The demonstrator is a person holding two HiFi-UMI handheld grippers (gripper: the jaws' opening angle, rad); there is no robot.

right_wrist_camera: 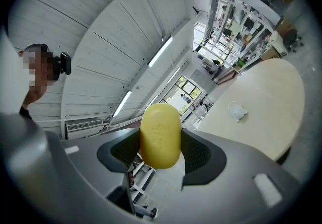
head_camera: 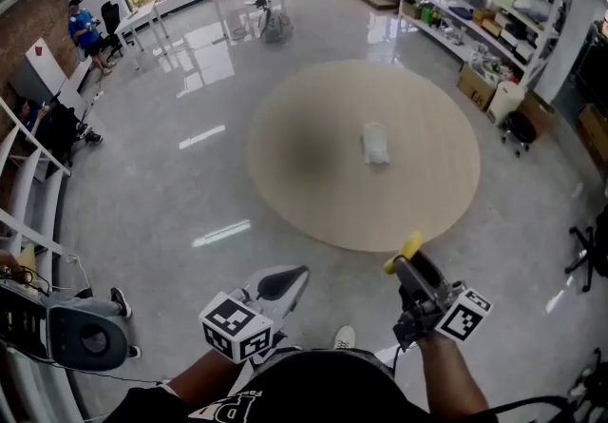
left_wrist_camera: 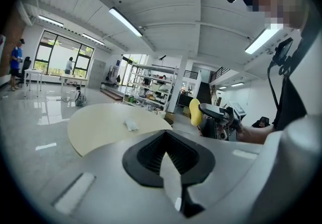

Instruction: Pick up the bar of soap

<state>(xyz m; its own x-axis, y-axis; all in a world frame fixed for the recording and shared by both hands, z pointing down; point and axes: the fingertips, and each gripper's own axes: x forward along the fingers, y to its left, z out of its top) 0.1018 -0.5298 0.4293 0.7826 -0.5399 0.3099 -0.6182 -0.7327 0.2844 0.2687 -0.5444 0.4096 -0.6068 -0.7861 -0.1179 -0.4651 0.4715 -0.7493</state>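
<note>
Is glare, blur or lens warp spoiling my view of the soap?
No. Right gripper view: bar of soap sharp, evenly lit, frame fisheye-bent. Head view: glare streaks on the floor, a soft shadow on the round table. Left gripper view: dark corners, bright ceiling lights.

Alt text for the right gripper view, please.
The right claw grips a yellow bar of soap between its jaws, pointing up toward the ceiling. At the right, a round beige table carries a small white crumpled object.
</note>
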